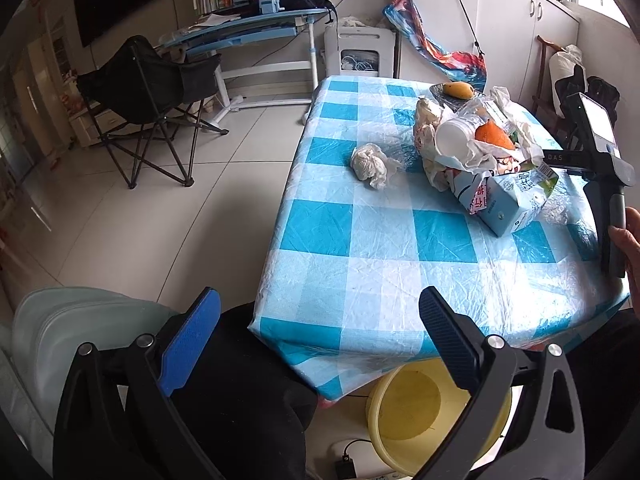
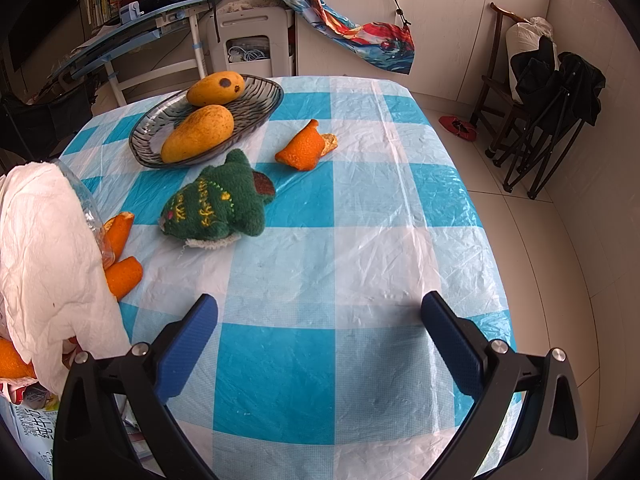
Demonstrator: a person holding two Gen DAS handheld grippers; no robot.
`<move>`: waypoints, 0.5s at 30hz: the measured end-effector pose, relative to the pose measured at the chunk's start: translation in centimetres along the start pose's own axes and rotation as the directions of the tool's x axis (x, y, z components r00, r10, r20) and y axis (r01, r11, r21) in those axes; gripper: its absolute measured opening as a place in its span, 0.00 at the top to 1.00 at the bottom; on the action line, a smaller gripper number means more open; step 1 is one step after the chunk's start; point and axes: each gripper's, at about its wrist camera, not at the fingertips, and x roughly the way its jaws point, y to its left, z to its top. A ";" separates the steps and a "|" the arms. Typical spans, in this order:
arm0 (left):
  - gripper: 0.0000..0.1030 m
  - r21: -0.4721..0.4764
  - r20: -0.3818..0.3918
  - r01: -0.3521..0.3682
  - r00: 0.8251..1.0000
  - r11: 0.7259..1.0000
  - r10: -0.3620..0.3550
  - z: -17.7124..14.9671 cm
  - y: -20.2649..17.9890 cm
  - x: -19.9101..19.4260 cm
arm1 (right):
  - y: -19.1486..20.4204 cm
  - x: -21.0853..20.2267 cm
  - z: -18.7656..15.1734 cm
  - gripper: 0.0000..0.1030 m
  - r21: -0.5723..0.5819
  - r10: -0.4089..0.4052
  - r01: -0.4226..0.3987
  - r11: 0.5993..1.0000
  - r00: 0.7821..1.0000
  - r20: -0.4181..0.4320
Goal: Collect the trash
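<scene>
I am in a tiled living room, at a tabletop (image 2: 360, 264) covered in blue-and-white checked plastic. My left hand-held gripper (image 1: 320, 344) hovers over its near corner, spread wide and holding nothing; below it a yellow plastic basin (image 1: 404, 408) sits on the floor. My right hand-held gripper (image 2: 320, 340) is likewise wide and empty above the cloth. Little looks collected yet: a heap of white tissue, a clear bottle, orange peel and a blue milk carton (image 1: 508, 196) lies on the right side, a crumpled tissue ball (image 1: 368, 162) sits alone to its left, and a loose orange peel (image 2: 306, 148) lies far across, beside the glass dish of mangoes (image 2: 256, 120). The green knitted toy (image 2: 218, 200) I judge not trash.
</scene>
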 end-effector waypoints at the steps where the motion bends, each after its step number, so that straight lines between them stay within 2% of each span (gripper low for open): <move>1: 0.07 0.002 0.001 -0.005 1.000 1.000 0.005 0.0 -0.1 0.0 | 0.0 0.0 0.0 0.06 0.000 0.000 0.000 1.000 1.000 0.000; 6: 0.07 0.005 0.003 -0.023 1.000 1.000 0.023 0.0 0.3 -0.4 | 0.1 0.1 0.0 0.06 0.010 -0.007 0.007 1.000 1.000 0.000; 9: 0.07 0.007 0.014 -0.023 1.000 1.000 0.022 0.1 0.3 -0.9 | 0.0 -0.1 0.1 0.06 -0.007 0.011 -0.012 1.000 0.999 -0.039; 10: 0.07 0.008 0.018 -0.020 1.000 1.000 0.020 0.2 0.3 -1.2 | 0.0 -0.6 -0.1 0.06 0.007 -0.005 0.005 1.000 0.999 -0.035; 13: 0.07 0.009 0.027 -0.015 1.000 1.000 0.015 0.0 0.3 -2.0 | -1.0 -4.4 -2.2 0.06 0.045 -0.034 0.031 0.999 0.996 0.080; 15: 0.08 0.005 0.038 -0.015 0.999 1.000 0.015 -0.2 0.4 -2.7 | -1.1 -8.0 -4.0 0.06 0.035 -0.050 0.045 0.998 0.983 0.176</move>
